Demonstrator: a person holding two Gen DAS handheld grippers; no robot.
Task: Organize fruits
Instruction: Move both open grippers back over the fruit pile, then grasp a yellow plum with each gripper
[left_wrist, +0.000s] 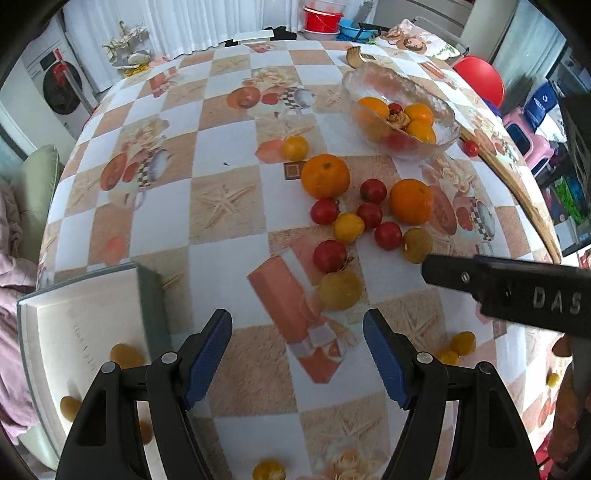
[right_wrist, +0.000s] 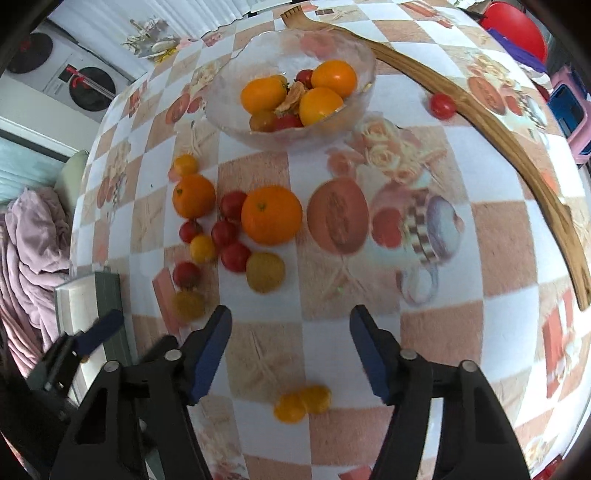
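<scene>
A glass bowl (left_wrist: 439, 110) (right_wrist: 236, 77) holds oranges and small tomatoes. Two oranges (left_wrist: 325, 176) (right_wrist: 271, 215), several red tomatoes (left_wrist: 329, 255) (right_wrist: 235, 256) and yellow fruits (left_wrist: 340, 290) (right_wrist: 265, 272) lie loose on the checked tablecloth. My left gripper (left_wrist: 297, 354) is open and empty, just short of a yellow fruit. My right gripper (right_wrist: 290, 350) is open and empty above the cloth; two small yellow fruits (right_wrist: 302, 402) lie between its fingers. Its body shows in the left wrist view (left_wrist: 509, 288).
A white tray (left_wrist: 55, 332) with a few yellow fruits sits at the left table edge. A wooden strip (right_wrist: 480, 122) curves along the right, with a lone red tomato (right_wrist: 442, 105) beside it. A pink blanket (right_wrist: 29, 243) lies off the left edge.
</scene>
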